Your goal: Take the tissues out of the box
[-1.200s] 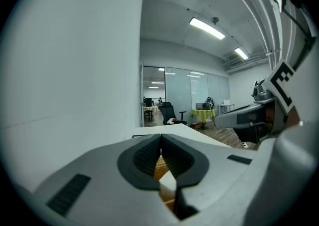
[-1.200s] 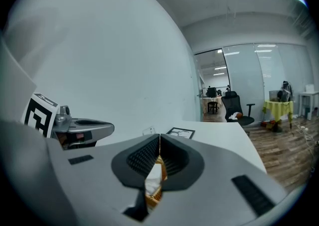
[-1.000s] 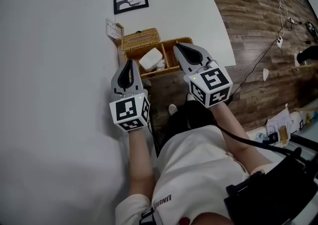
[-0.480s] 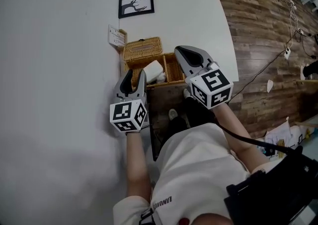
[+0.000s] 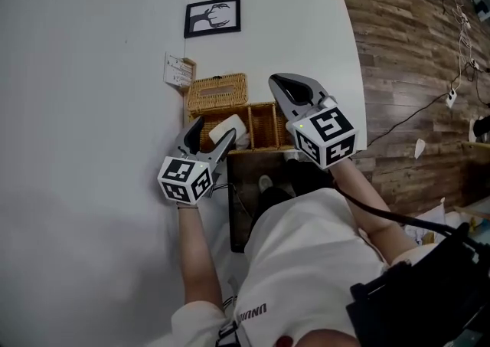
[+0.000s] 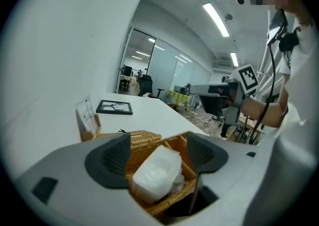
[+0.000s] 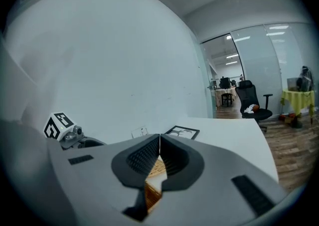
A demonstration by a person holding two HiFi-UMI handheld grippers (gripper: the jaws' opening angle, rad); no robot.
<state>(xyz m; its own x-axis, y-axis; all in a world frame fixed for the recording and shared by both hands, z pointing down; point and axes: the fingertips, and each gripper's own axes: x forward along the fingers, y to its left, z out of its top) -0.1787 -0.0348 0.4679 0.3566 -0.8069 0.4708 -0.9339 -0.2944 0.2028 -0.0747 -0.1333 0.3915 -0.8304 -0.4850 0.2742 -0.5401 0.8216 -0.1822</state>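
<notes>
A white tissue pack (image 5: 227, 130) (image 6: 157, 172) lies in the left compartment of a wicker box (image 5: 264, 125) (image 6: 149, 142) at the table's near edge. My left gripper (image 5: 212, 132) (image 6: 158, 146) points at the pack from the near side. Its jaws have just been opening and now stand wide; the pack shows between them, just ahead, and the pads do not press on it. My right gripper (image 5: 294, 90) (image 7: 159, 137) is shut on nothing and hovers over the box's right side. Through the gap below its tips a strip of the wicker (image 7: 151, 190) shows.
A woven lid (image 5: 218, 92) sits at the back of the box. Behind it, a small card stand (image 5: 178, 71) and a framed picture (image 5: 213, 17) rest on the white table (image 5: 306, 24) by the wall. A wooden floor (image 5: 413, 70) lies to the right.
My left gripper has dropped toward the box and its jaws have gone from shut to wide open. The right gripper has shifted a little and stays shut.
</notes>
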